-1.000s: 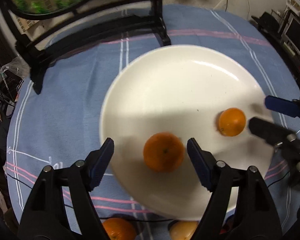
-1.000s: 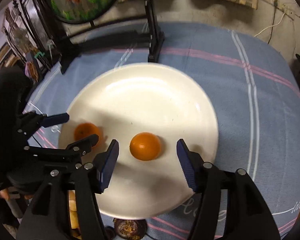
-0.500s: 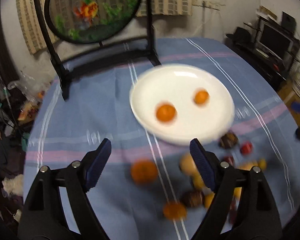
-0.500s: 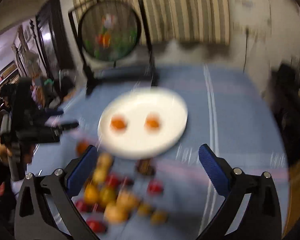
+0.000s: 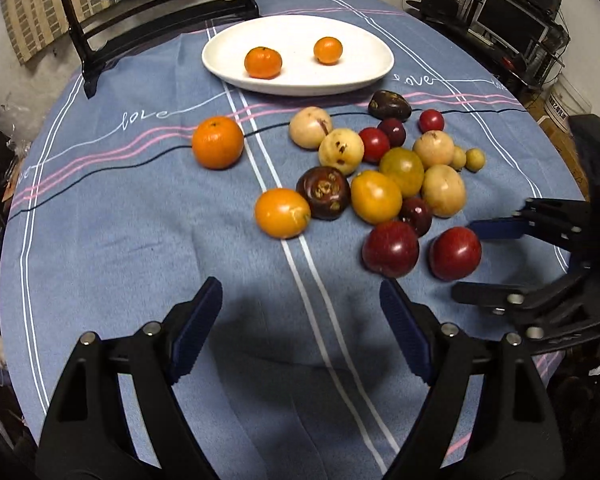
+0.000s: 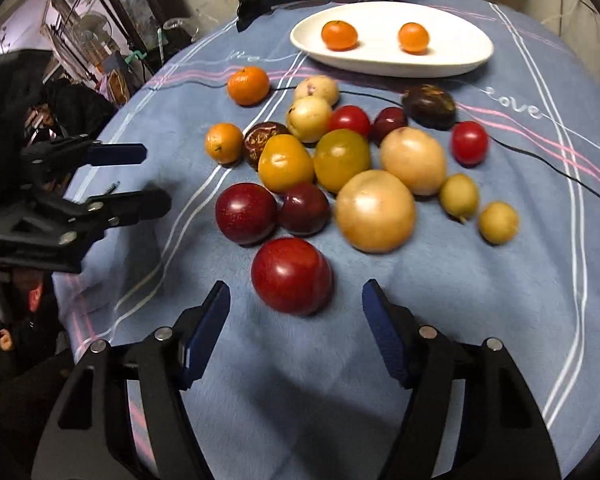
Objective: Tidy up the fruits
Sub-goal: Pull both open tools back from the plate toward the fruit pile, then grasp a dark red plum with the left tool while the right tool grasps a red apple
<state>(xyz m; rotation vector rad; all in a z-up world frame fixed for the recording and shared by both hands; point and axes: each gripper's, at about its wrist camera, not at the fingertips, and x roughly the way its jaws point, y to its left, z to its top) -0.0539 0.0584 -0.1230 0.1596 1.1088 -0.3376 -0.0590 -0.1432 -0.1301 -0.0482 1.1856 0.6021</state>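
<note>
A white plate (image 5: 364, 68) at the far side of the blue cloth holds two mandarins (image 5: 263, 63) (image 5: 328, 51). Nearer lies a loose heap of red, yellow, pale and dark fruit, with one orange (image 5: 217, 142) off to its left. My left gripper (image 5: 300, 296) is open over bare cloth in front of the heap, nothing between its fingers. My right gripper (image 6: 295, 292) has its jaws closing, and a red plum (image 6: 292, 276) lies between the tips. The pads stand apart from it on both sides. The plate (image 6: 460, 54) and my left gripper (image 6: 152, 178) also show in the right wrist view.
A black stand (image 5: 164, 12) carrying a round fish picture rises behind the plate. A thin black cord (image 5: 140, 164) runs across the cloth. Shelves with electronics (image 5: 512, 28) stand past the table's right edge. Dark clutter fills the room to the left (image 6: 80, 92).
Both grippers have pulled back from the plate toward the near side of the table, leaving the two mandarins on it. The fruit heap has come into view. The right jaws widened, then narrowed.
</note>
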